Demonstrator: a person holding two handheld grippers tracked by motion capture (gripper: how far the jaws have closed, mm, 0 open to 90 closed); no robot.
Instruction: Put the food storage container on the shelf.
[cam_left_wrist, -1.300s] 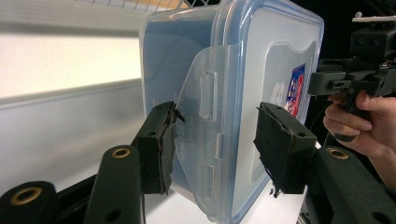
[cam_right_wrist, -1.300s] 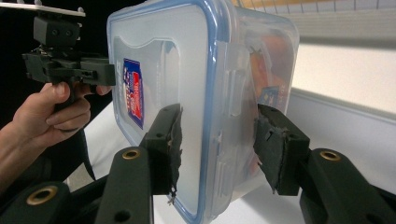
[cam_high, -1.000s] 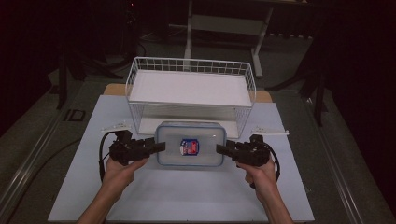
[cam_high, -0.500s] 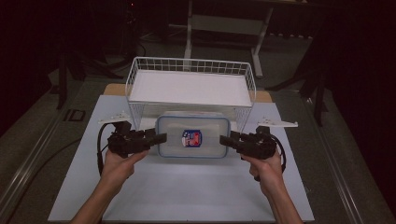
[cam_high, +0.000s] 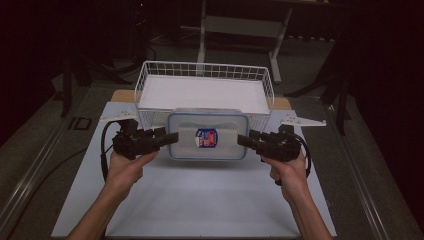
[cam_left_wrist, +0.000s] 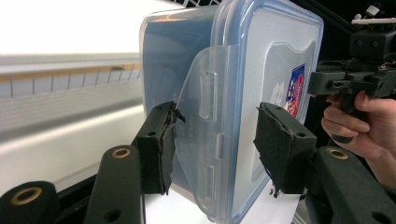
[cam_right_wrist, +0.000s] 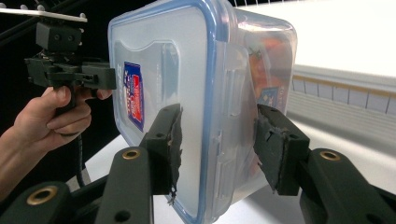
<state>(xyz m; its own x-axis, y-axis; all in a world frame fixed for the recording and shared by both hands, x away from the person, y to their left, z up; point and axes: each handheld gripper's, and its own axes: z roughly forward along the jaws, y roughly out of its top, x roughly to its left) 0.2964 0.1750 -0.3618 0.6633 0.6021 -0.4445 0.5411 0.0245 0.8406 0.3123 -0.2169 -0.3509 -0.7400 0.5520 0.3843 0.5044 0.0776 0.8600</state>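
A clear plastic container (cam_high: 207, 135) with a blue-rimmed lid and a red and blue label hangs above the white table top (cam_high: 200, 200), its far edge over the front wall of a white wire basket (cam_high: 205, 65). My left gripper (cam_high: 172, 137) is shut on its left end and my right gripper (cam_high: 242, 141) on its right end. In the left gripper view the jaws of the left gripper (cam_left_wrist: 217, 144) straddle the container (cam_left_wrist: 261, 56) at its side latch flap. In the right gripper view the right gripper (cam_right_wrist: 217, 149) clamps the container (cam_right_wrist: 159, 56), which holds something orange-red.
The basket has a white floor with nothing in it and rests on a wooden board (cam_high: 122, 95) at the table's far edge. Dark floor and a metal stand (cam_high: 240, 25) lie beyond. Bare white table top stretches between the person's forearms.
Both grippers have carried the container up off the table and away from the person, so it now overlaps the basket's front wall. The hands moved forward with it.
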